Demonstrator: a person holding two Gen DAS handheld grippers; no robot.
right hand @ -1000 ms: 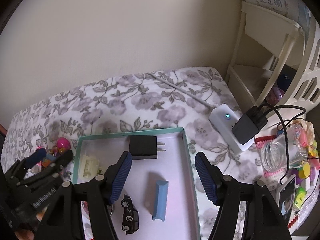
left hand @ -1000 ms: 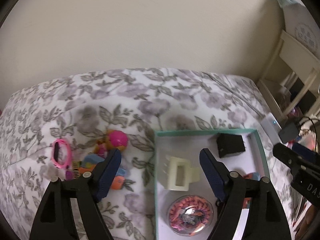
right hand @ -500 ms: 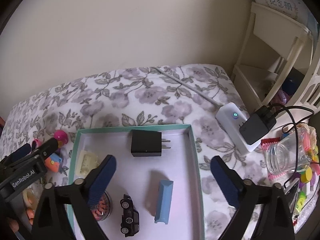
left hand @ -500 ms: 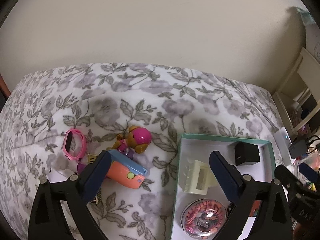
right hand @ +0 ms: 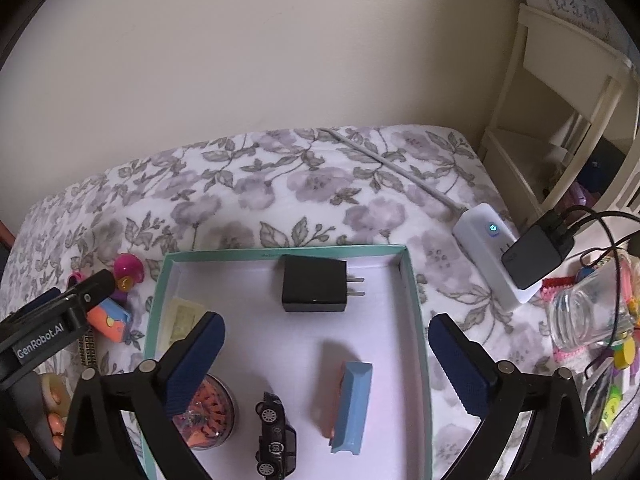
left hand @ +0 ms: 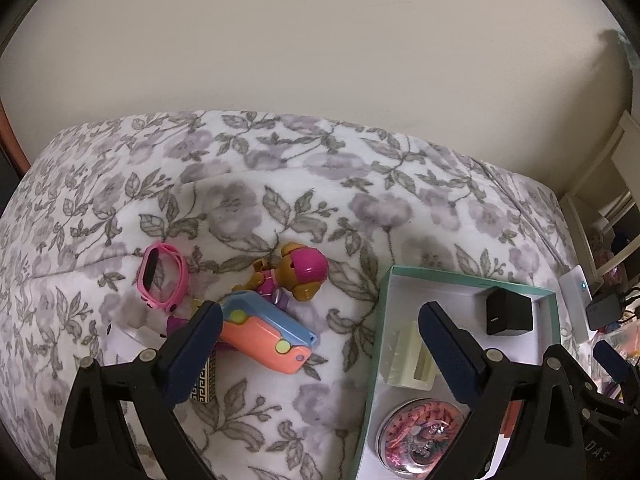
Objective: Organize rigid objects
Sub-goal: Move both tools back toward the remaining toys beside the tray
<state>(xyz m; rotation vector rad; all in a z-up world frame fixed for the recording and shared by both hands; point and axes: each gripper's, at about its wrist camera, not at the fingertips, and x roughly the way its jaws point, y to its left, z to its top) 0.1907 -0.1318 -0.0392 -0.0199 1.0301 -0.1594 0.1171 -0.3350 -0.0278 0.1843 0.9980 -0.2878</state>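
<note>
Your left tool (left hand: 320, 332) is wide and holds nothing. The orange and blue toy (left hand: 264, 330) lies on the bed (left hand: 280, 184) between its fingers, touching the left one, long side slanting down to the right. Your right tool (right hand: 326, 340) is wide over the box (right hand: 416, 320)

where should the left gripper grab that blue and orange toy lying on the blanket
Grip the blue and orange toy across its narrow width near the middle, coming down from above with the left gripper turned so the pads close on its long sides. It lies flat and elongated on the blanket, slanted, with the pink-helmeted dog figure close by its upper end, so mid-body looks safest.
</note>
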